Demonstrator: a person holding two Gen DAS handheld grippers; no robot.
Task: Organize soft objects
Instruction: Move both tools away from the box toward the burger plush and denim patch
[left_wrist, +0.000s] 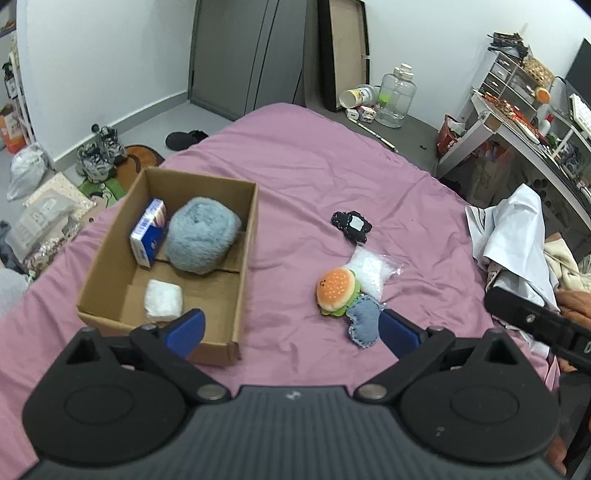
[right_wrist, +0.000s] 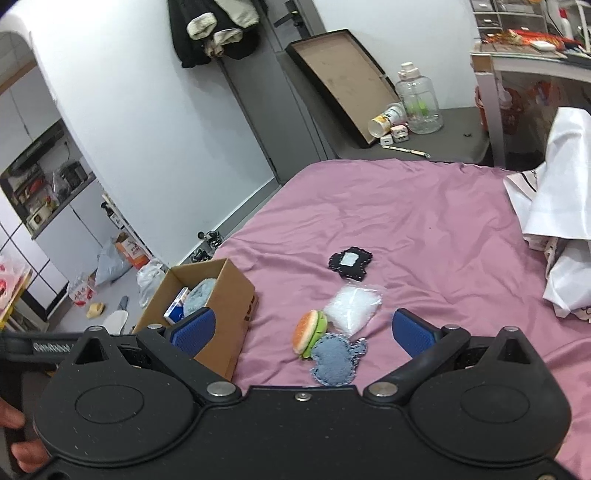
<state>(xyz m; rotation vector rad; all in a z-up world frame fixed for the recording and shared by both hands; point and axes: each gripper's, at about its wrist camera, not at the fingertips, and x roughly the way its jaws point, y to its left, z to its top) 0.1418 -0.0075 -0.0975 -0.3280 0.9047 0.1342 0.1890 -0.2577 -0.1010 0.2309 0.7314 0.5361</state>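
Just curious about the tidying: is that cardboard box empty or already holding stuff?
Partly filled. The cardboard box holds a fluffy blue ball, a small blue-and-white box and a white pack.

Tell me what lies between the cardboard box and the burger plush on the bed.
Only bare pink bedsheet separates the cardboard box from the burger plush; the left wrist view shows it best.

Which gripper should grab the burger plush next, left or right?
Right, probably. The right gripper is open with the burger plush framed between its fingers. The left gripper, also open, sits between the cardboard box and the plush, which lies off toward its right finger.
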